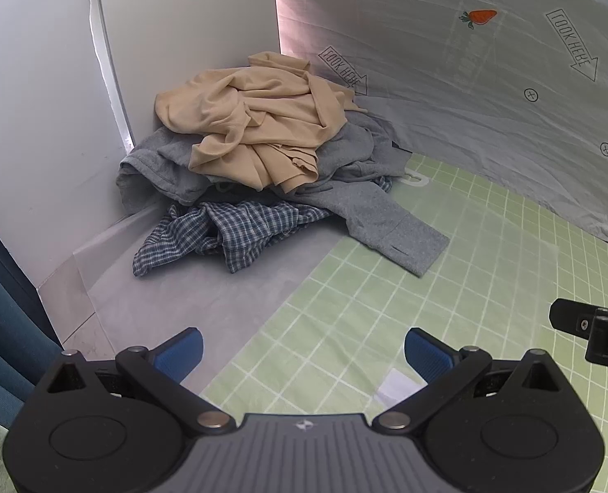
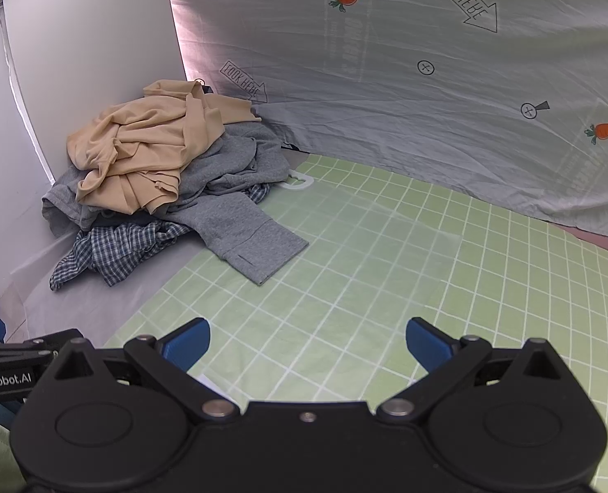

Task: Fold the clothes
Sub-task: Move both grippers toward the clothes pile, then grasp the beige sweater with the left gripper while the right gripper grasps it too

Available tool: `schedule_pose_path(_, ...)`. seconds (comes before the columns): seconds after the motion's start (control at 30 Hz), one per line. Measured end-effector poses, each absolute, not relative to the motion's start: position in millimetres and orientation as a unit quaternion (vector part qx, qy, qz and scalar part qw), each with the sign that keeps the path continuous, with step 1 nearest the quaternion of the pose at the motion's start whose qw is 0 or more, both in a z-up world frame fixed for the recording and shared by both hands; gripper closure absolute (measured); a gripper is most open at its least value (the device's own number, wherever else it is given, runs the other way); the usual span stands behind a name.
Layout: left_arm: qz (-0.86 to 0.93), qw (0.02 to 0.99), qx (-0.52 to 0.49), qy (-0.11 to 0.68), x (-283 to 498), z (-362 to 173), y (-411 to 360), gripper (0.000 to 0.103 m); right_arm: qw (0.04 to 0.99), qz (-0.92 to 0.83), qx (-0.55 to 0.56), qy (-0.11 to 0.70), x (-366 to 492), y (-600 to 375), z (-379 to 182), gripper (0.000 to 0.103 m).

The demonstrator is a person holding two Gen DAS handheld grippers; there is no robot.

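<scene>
A heap of clothes lies in the far left corner. On top is a crumpled beige garment (image 1: 259, 123) (image 2: 139, 143). Under it a grey sweatshirt (image 1: 345, 189) (image 2: 242, 189) stretches one sleeve onto the green checked sheet (image 1: 447, 308) (image 2: 365, 267). A blue-and-white plaid shirt (image 1: 230, 234) (image 2: 111, 250) pokes out at the bottom front. My left gripper (image 1: 302, 353) hangs open well short of the heap, nothing between its blue pads. My right gripper (image 2: 307, 343) is open too, empty, over the sheet. Part of the right gripper shows at the left wrist view's right edge.
White panels (image 1: 49, 123) wall in the left side. A grey cloth printed with carrots and arrows (image 1: 489, 82) (image 2: 427, 82) hangs behind. A white hanger hook (image 2: 298, 180) peeks out beside the grey sweatshirt. A white paper slip (image 1: 394, 386) lies on the sheet near my left gripper.
</scene>
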State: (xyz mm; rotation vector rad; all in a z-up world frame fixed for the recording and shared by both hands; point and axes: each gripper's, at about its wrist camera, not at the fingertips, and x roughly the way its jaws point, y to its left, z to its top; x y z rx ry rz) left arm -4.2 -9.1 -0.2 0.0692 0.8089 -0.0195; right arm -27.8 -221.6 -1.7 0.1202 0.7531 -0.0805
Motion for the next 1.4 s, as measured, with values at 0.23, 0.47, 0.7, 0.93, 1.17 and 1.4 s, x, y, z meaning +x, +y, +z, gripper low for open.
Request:
schedule_pose_path(0.23,-0.013,0.919,0.035,0.393,-3.4,-1.3,-9.2,0.0,0.927,-0.041,0.06,0.368,-27.7,-222.7,-1.8,0.0)
schedule_pose_path(0.47,-0.014,0.919,0.035,0.394,-3.5,-2.2,-9.1,0.0,0.928,-0.042,0.057,0.366,-28.5,-225.6,-1.7,0.0)
schedule_pose_path(0.7,-0.015,0.918,0.035,0.396,-3.8,-3.5,-6.7,0.0,0.927,-0.044,0.056,0.367,-27.3,-227.7,-1.1,0.0)
schedule_pose_path(0.93,-0.016,0.913,0.036,0.405,-4.6,-8.1,-4.5,0.0,0.926,-0.041,0.055,0.371,-25.5,-225.5,-2.5,0.0)
schedule_pose_path(1.17,-0.013,0.905,0.03,0.424,-0.5,-14.9,0.5,0.0,0.921,-0.037,0.057,0.384,-18.0,-222.3,-9.7,0.0)
schedule_pose_path(1.4,0.009,0.906,0.021,0.423,36.2,-13.0,14.0,0.0,0.915,-0.026,0.053,0.399,14.7,-215.0,-22.1,0.0)
